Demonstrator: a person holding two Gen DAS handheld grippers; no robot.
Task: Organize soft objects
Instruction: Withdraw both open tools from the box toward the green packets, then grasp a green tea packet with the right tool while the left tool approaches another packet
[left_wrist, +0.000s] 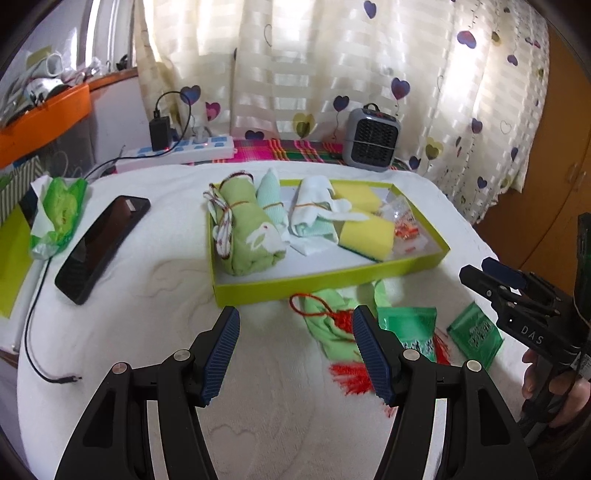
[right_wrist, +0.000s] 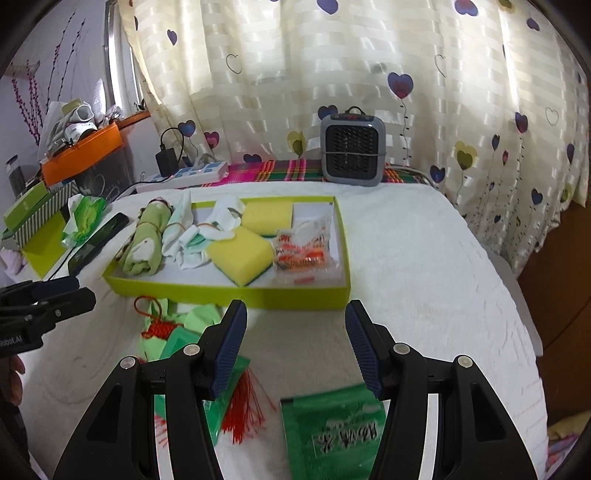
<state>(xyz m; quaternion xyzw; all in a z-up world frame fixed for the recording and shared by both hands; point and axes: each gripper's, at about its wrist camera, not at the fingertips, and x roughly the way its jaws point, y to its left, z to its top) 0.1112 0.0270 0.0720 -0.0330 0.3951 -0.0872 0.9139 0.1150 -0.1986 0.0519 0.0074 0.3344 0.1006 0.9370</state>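
Observation:
A lime-green tray (left_wrist: 325, 282) (right_wrist: 229, 293) sits on the white bed cover. It holds a rolled green cloth (left_wrist: 249, 229) (right_wrist: 144, 247), white and mint cloths (left_wrist: 314, 218) (right_wrist: 192, 240), two yellow sponges (left_wrist: 365, 232) (right_wrist: 240, 254) and a clear packet (right_wrist: 304, 251). In front of the tray lie a red tasselled knot on a light green cloth (left_wrist: 332, 325) (right_wrist: 162, 326) and green packets (left_wrist: 474, 330) (right_wrist: 332, 432). My left gripper (left_wrist: 295, 354) is open and empty above the cover. My right gripper (right_wrist: 295, 349) is open and empty, over the nearest green packet.
A black phone (left_wrist: 101, 243) (right_wrist: 98, 242) and a green tissue pack (left_wrist: 59, 214) lie left of the tray. A power strip (left_wrist: 177, 151) and a small grey heater (left_wrist: 371, 138) (right_wrist: 352, 151) stand at the back. A curtain hangs behind. The bed edge drops off at right.

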